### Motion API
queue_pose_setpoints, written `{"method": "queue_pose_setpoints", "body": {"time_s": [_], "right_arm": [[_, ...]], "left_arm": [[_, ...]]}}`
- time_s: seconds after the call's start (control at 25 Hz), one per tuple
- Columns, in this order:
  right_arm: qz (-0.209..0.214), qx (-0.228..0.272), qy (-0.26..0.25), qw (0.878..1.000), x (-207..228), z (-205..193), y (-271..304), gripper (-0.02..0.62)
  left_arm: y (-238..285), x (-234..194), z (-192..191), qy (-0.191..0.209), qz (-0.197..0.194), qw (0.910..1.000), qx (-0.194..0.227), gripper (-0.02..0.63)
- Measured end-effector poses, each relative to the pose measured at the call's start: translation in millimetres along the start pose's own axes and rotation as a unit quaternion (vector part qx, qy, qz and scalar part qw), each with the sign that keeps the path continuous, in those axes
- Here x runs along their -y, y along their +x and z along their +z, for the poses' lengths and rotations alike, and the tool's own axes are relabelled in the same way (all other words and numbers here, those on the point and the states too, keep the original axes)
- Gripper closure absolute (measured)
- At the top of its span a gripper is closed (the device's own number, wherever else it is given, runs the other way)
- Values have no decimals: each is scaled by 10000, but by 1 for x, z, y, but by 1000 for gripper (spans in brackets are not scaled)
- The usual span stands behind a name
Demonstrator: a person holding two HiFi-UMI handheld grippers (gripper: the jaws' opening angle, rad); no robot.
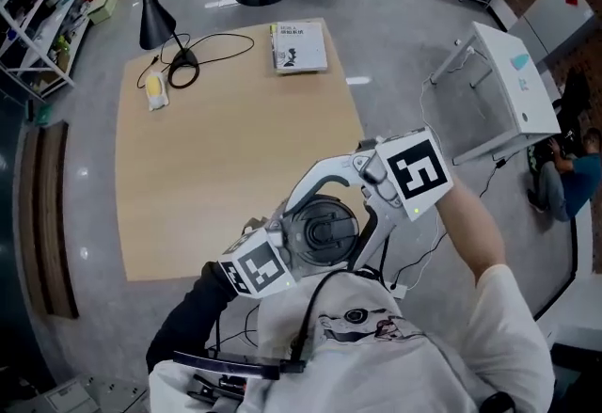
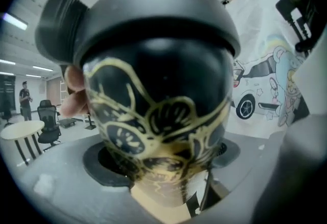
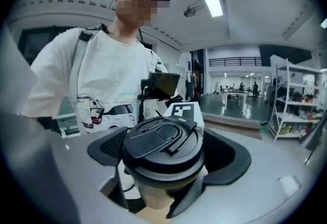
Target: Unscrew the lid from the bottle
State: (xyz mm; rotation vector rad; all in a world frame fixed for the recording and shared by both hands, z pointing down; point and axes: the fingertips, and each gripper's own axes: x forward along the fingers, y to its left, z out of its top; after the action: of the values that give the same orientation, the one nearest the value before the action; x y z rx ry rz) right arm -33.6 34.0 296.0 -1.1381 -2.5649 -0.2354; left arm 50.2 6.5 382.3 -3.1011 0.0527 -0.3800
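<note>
A black bottle [image 2: 158,116] with gold drawings and a black lid [image 3: 162,139] is held up in front of my chest, over the table's near edge. My left gripper [image 2: 163,159] is shut on the bottle's body, which fills the left gripper view. My right gripper [image 3: 166,156] comes in from the lid end; its dark pads [image 3: 110,149] sit against both sides of the lid. In the head view the lid [image 1: 320,230] shows from above between the left marker cube [image 1: 259,265] and the right marker cube [image 1: 414,171]. A bare finger [image 2: 74,80] touches the bottle behind.
A wooden table [image 1: 235,148] lies ahead with a black desk lamp [image 1: 155,16], its cable [image 1: 212,49], a yellow object [image 1: 156,91] and a book [image 1: 299,46] at the far edge. A tipped white table [image 1: 508,91] and a seated person [image 1: 564,176] are at right.
</note>
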Motion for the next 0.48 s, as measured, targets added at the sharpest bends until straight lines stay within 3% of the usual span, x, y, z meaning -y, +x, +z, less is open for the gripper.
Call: {"method": "queue_pose_setpoints", "body": {"time_s": [0.08,0.12,0.2,0.28,0.36,0.4,0.44,0.48], "right_arm": [[-174,-159,479,9986,5,-6,-2,79],[-561,-347,680,9955,10,-13,-7,18],[-1854,-497,947,9768,22,-23,-26,6],[-3458,-67,1136,9314,41,-20,-46,6],[-4472,359,1337,8837,61,-20,-53,11],[-4596,400,1405,8760,69,-23,-49,16],[-4513,386,1390,8806,75,-25,-41,25],[-4306,361,1280,8927,78,-26,-31,32]], "left_arm": [[-2,-8,2,-164,214,9996,116,192],[-5,-17,1,-232,465,9986,127,192],[-17,-43,-8,-380,1160,9925,41,191],[-32,-68,-20,-478,1985,9788,-153,190],[-45,-86,-31,-519,2683,9613,-342,190],[-49,-91,-35,-533,2903,9545,-421,190],[-50,-93,-37,-528,3009,9508,-504,190],[-49,-92,-39,-483,3004,9508,-588,190]]}}
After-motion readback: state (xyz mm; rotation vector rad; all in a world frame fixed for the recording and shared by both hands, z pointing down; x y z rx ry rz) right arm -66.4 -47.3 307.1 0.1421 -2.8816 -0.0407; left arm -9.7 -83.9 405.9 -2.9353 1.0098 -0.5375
